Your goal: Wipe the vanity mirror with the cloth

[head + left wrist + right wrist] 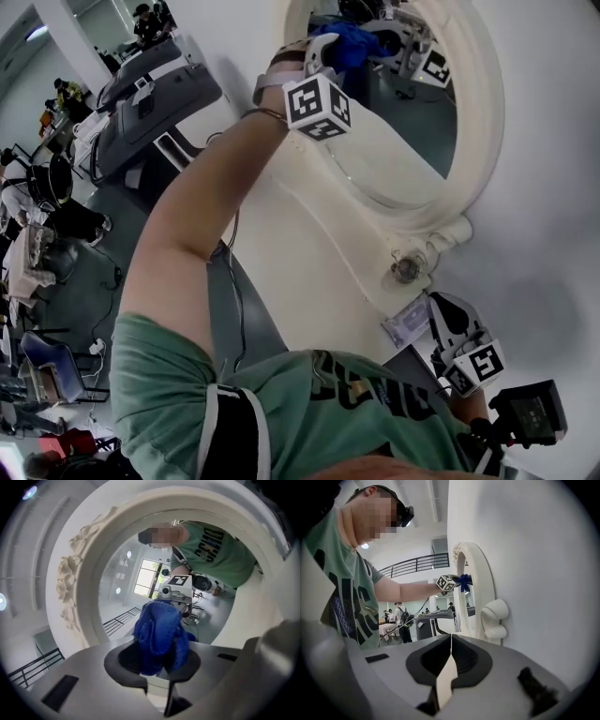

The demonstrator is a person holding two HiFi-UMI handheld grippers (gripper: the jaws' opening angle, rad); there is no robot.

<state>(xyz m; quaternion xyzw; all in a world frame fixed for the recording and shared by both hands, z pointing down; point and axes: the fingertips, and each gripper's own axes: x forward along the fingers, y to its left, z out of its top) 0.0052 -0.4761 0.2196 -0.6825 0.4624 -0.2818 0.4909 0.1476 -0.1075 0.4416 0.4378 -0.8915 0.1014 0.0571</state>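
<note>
One white wall (553,234) fills the 3 o'clock half of the head view. One oval vanity mirror (480,141) with a cream frame is mounted on it. The mirror's upper arc is cut off at 12 o'clock in the head view. The right gripper view shows the mirror nearly edge-on, so its glass is hard to read there.

The person's bare left arm (187,216) extends from 7 o'clock toward the glass. The left gripper (330,52) is at the mirror's 11 o'clock edge in the head view, largely covered by its own marker cube (317,105). In the left gripper view the jaws are clamped on a bunched blue cloth (159,634). The cloth stands up between them, directly in front of the glass. Whether the cloth touches the glass cannot be determined.

The right gripper (448,314) hangs at 5 o'clock in the head view, below the mirror and well apart from it. Its jaws are pressed flat together with nothing between them.
</note>
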